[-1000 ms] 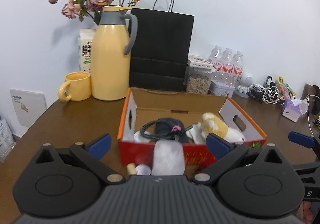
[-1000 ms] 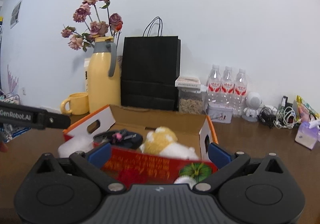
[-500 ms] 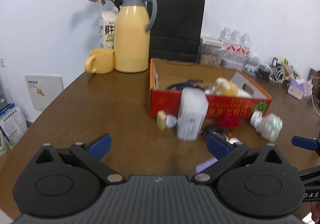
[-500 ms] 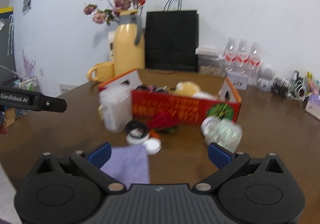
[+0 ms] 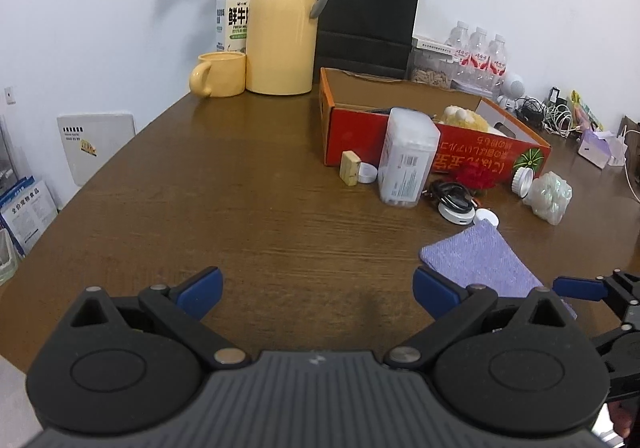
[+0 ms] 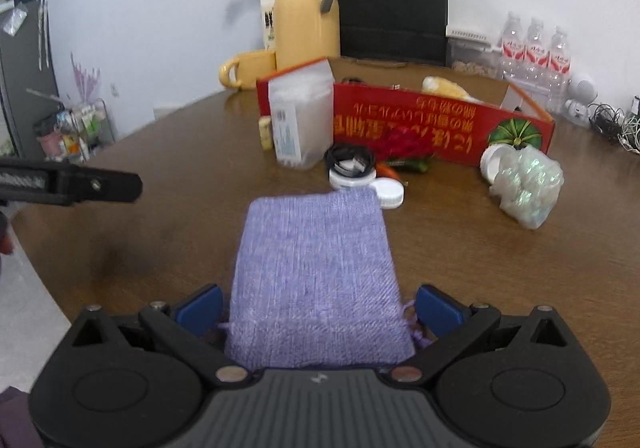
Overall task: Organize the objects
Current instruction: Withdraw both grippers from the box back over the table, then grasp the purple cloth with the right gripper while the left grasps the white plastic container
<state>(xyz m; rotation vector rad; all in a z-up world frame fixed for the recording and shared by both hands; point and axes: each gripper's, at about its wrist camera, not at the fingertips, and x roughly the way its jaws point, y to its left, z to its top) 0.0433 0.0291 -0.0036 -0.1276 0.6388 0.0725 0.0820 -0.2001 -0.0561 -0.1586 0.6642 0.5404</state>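
We see the purple pouch (image 6: 316, 272) flat on the table (image 5: 240, 208), in front of the red box (image 6: 440, 124). Our right gripper (image 6: 318, 308) straddles the pouch's near end, fingers apart, not clamping. Our left gripper (image 5: 318, 290) hangs spread left of the pouch.

pouch (image 6: 316, 268): woven cloth | table (image 5: 240, 208): glossy wood | box (image 6: 440, 128): cardboard

Brown wood table (image 5: 248, 208) w/ white wall (image 5: 100, 8) behind; grey cabinet (image 6: 24, 80), maybe fridge, at left.
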